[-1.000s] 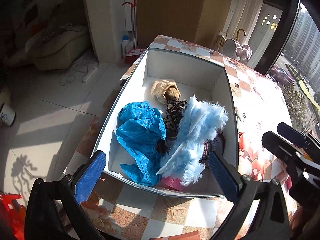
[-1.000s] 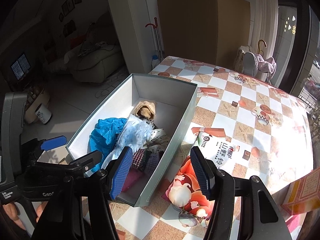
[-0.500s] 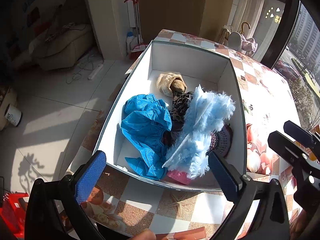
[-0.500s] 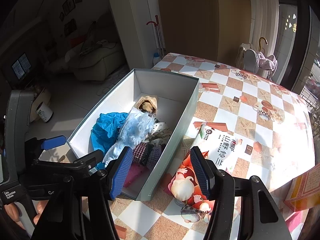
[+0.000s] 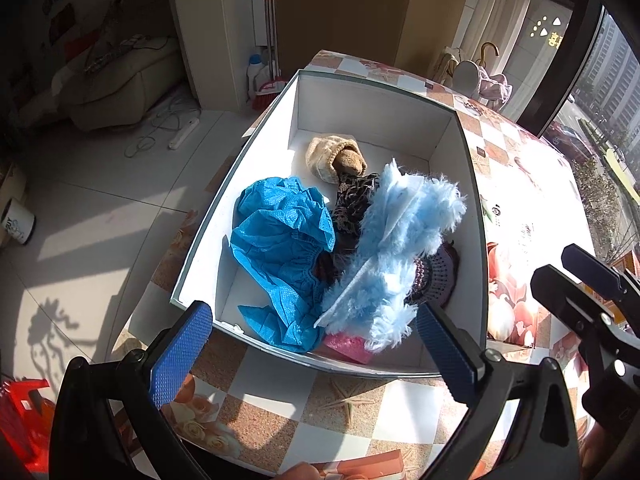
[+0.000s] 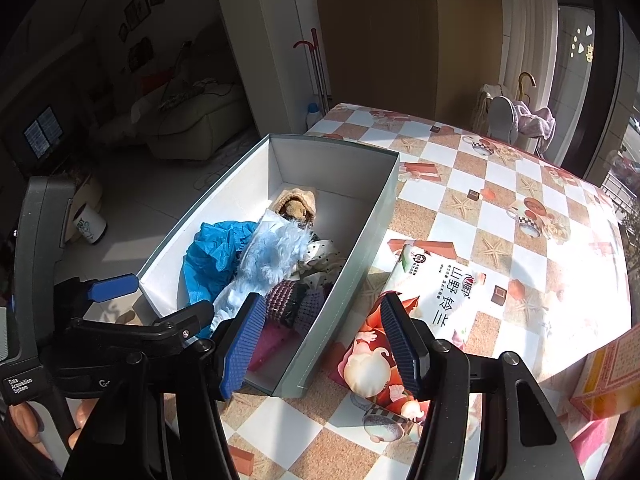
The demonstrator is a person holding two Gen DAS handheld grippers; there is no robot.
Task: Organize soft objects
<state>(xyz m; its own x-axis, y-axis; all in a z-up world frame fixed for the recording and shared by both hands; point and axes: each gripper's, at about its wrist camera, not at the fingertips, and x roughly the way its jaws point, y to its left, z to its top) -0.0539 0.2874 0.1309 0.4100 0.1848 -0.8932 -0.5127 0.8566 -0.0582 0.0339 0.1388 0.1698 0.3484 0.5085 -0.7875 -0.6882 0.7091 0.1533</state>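
1. Surface: a table point(image 6: 500, 184) under a checked cloth of orange-brown and white squares printed with starfish, cups and roses. Sunlight falls hard across its right side.
2. Room: pale tiled floor, a cream sofa point(image 5: 116, 84) in shadow at the left, a large cardboard sheet point(image 6: 404, 40) leaning behind the table, a red-handled broom point(image 5: 268, 40) beside it.
3. On the table: a white open box point(image 5: 472, 216) near the left edge; just beside its right wall lies a printed bag point(image 6: 424, 308) with lettering.
4. Soft objects, all inside the box: a crumpled blue cover point(image 5: 280, 256), a fluffy light-blue piece point(image 5: 396, 252) leaning over a dark knitted item point(image 5: 440, 276), a leopard-print cloth point(image 5: 356, 200), a beige knitted item point(image 5: 328, 156) farther back, a pink item point(image 5: 348, 348) at the near wall.
5. Left gripper point(image 5: 316, 352): jaws spread wide, empty, above the box's near end.
6. Right gripper point(image 6: 324, 344): jaws apart, nothing gripped, straddling the box's right wall from above.
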